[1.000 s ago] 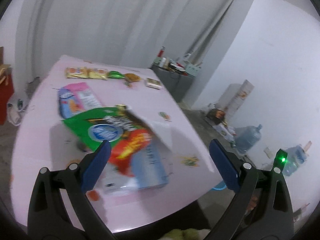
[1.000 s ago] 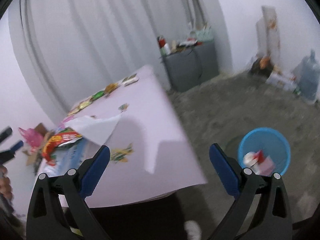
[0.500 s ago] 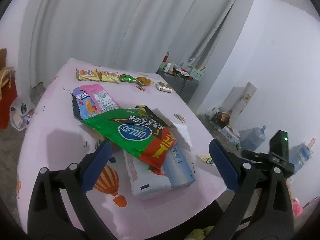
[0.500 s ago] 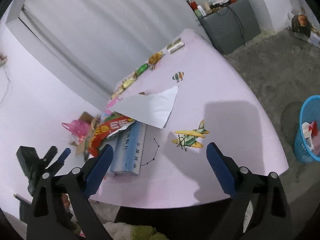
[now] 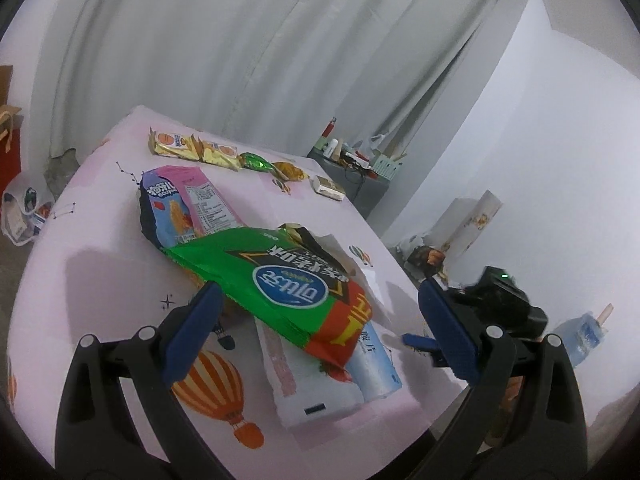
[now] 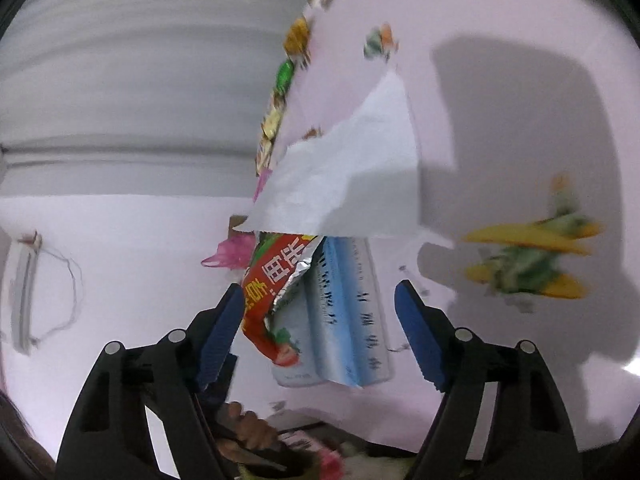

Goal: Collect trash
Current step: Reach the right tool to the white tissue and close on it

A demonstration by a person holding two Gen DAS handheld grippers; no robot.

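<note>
A pile of trash lies on the pink tablecloth (image 5: 100, 280). On top is a green and red snack bag (image 5: 288, 280), over a pale blue tissue pack (image 5: 374, 360) and a white pack (image 5: 312, 388). A pink and blue bag (image 5: 180, 208) lies behind them. My left gripper (image 5: 318, 296) hovers open just short of the pile, holding nothing. My right gripper (image 6: 320, 296), rolled sideways, has its jaws closing. The red end of the snack bag (image 6: 272, 288) and the tissue pack (image 6: 344, 312) lie between them, unpinched. White paper (image 6: 348, 176) lies beyond. The right gripper (image 5: 416, 340) shows at the table's right edge.
A row of small snack wrappers (image 5: 192, 146) lines the far edge of the table. A grey cabinet (image 5: 360, 180) stands behind, with a water bottle (image 5: 584, 336) on the floor at right. A person's hand (image 6: 248, 428) shows below the right gripper.
My right gripper swung from the blue floor bin to the table, rolled over, and its jaws narrowed around the end of the pile. My left gripper moved lower and closer to the pile.
</note>
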